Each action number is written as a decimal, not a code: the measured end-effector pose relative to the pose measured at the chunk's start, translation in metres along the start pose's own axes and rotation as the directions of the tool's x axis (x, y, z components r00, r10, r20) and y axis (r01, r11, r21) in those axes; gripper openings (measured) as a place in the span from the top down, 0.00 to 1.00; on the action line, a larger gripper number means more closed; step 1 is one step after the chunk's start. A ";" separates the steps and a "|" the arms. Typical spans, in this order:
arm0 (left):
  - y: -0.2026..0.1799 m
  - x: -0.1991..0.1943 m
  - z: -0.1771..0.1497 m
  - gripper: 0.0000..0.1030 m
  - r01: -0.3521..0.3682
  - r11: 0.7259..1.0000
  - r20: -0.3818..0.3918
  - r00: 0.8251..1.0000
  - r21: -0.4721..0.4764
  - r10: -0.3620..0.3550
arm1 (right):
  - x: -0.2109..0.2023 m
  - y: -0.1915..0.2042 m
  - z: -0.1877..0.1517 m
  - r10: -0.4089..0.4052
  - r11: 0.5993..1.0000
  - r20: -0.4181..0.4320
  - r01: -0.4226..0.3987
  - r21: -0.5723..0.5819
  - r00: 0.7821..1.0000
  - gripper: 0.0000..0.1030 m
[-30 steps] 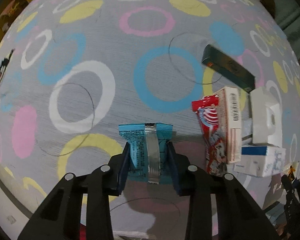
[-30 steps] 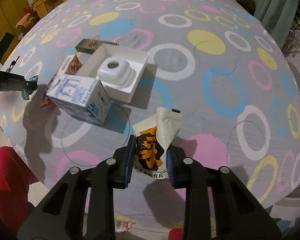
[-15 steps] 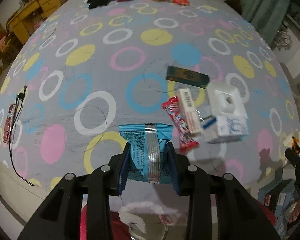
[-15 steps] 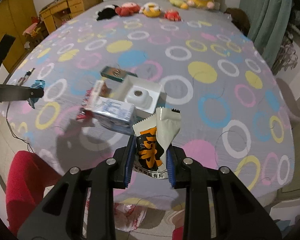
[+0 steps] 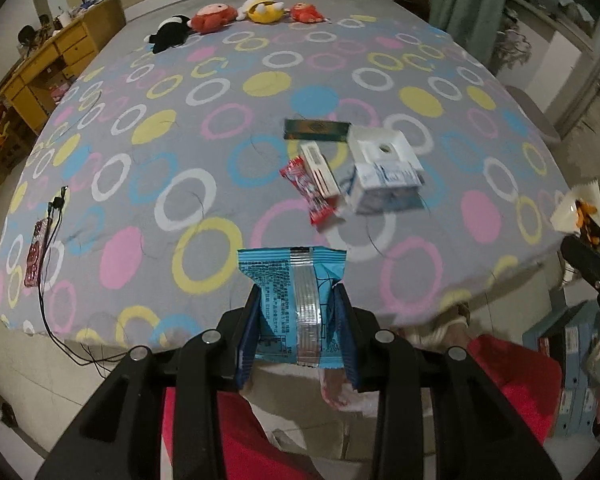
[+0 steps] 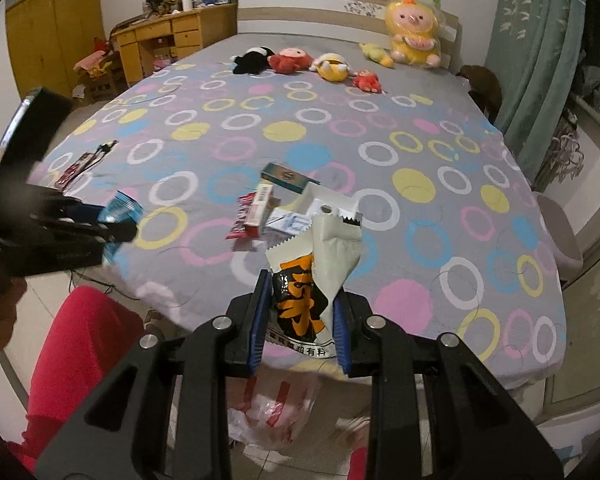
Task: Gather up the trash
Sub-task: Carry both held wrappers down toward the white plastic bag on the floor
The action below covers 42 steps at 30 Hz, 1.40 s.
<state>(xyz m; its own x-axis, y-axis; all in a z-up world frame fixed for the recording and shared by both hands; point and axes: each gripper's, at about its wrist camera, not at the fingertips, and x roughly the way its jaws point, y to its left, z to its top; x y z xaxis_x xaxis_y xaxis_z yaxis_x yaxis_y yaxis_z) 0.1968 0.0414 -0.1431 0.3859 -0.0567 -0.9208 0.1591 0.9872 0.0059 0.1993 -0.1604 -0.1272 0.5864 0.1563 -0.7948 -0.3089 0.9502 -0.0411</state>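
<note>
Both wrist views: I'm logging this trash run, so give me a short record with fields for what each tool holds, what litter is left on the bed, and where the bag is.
left tool: shut on blue wrapper
right tool: shut on white and orange wrapper
litter on bed: red wrapper, white carton, blue and white box, white tray, dark flat box
plastic bag: on the floor, below the right tool
plush toys: by the headboard
</note>
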 end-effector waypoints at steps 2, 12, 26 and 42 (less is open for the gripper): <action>-0.003 -0.005 -0.011 0.67 0.006 1.000 0.002 1.000 0.008 -0.006 | -0.010 0.011 -0.005 0.003 1.000 0.004 -0.003 -0.012 1.000 0.73; -0.017 -0.020 -0.053 0.67 0.009 0.999 0.003 1.000 0.040 -0.009 | -0.038 0.046 -0.028 0.031 0.999 0.018 -0.030 -0.038 0.999 0.73; -0.039 0.017 -0.080 0.66 0.038 0.997 -0.071 0.997 0.065 -0.034 | -0.016 0.050 -0.051 0.043 0.999 -0.028 -0.043 -0.028 0.999 0.73; -0.060 0.091 -0.109 0.66 0.108 0.992 -0.193 0.977 0.064 -0.094 | 0.053 0.037 -0.100 0.081 0.996 -0.165 -0.073 0.053 0.983 0.73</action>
<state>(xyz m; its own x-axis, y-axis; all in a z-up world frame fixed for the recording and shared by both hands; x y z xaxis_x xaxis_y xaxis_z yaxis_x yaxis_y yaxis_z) 0.1230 -0.0069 -0.2694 0.1866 -0.1191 -0.9752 0.2573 0.9639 -0.0685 0.1439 -0.1441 -0.2318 0.4283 0.1859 -0.8843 -0.3104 0.9493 0.0492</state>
